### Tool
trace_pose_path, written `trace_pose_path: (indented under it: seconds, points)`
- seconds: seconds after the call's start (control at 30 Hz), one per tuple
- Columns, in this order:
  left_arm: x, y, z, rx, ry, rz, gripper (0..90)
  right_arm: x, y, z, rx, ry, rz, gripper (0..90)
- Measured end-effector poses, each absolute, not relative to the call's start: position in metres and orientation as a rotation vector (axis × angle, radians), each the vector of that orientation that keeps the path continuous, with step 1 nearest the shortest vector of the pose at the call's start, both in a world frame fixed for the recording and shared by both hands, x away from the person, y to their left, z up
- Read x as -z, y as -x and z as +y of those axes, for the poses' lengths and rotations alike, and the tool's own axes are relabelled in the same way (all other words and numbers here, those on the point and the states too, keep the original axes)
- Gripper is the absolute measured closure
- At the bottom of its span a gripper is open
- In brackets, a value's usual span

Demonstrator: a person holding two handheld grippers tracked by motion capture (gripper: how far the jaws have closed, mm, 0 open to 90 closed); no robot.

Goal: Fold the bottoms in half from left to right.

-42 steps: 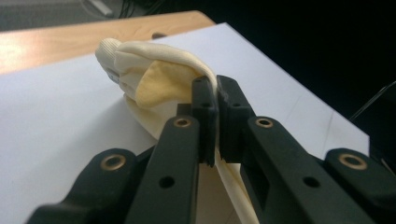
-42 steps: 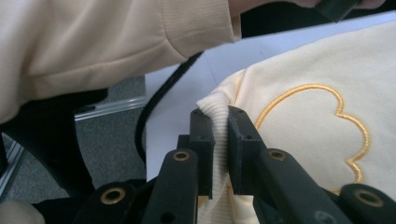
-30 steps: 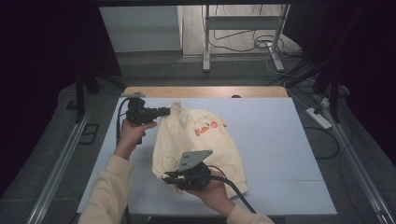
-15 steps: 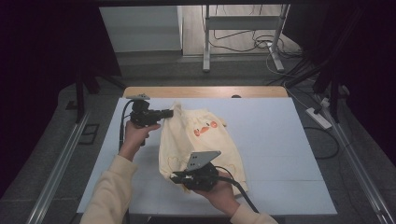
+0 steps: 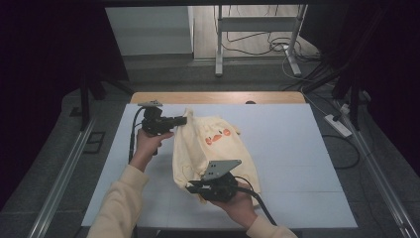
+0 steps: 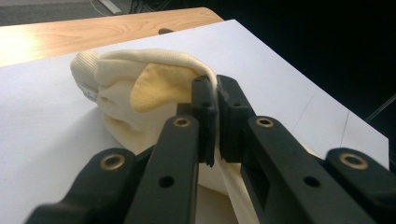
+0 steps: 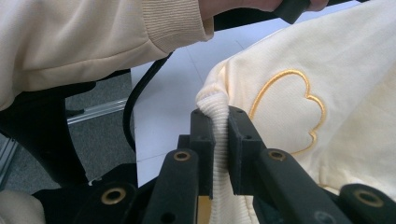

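Note:
A cream sweatshirt (image 5: 213, 148) with an orange print on its front lies on the white table top (image 5: 287, 139). My left gripper (image 5: 182, 120) is shut on a fold at its far left corner and holds that edge up. In the left gripper view the cream sweatshirt (image 6: 140, 88) runs between the closed jaws of the left gripper (image 6: 215, 100). My right gripper (image 5: 190, 187) is shut on the ribbed hem at the near left corner. The right gripper view shows the ribbed hem (image 7: 215, 105) pinched in the right gripper (image 7: 220, 122), beside an embroidered heart outline (image 7: 285, 109).
The white top covers a wooden table (image 5: 218, 97) whose far edge shows. Metal rails (image 5: 59, 178) run along the floor at the left and right. A stand (image 5: 257, 34) and cables (image 5: 341, 124) lie beyond the table. The person's cream sleeve (image 7: 93, 37) is close to the right gripper.
Both hands have drifted slightly right and the left one slightly up, and the sweatshirt's left edge is lifted with them. Both grips are unchanged.

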State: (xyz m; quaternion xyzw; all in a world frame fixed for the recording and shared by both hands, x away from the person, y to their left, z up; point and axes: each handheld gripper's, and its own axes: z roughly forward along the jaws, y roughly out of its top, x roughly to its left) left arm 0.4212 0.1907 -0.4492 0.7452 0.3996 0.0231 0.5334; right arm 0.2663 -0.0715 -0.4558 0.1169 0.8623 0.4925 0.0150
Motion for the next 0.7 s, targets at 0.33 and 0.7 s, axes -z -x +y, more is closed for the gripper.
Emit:
trace_pose_path:
  seconds: [0.33, 0.7]
  points:
    - [0.451, -0.423, 0.180, -0.057, -1.783, 0.940, 85.7, 0.455, -0.266, -0.083, -1.523, -0.392, 2.667, 81.3]
    - [0.454, -0.427, 0.165, -0.058, -1.787, 0.929, 85.6, 0.457, -0.269, -0.097, -1.513, -0.440, 2.654, 81.4]
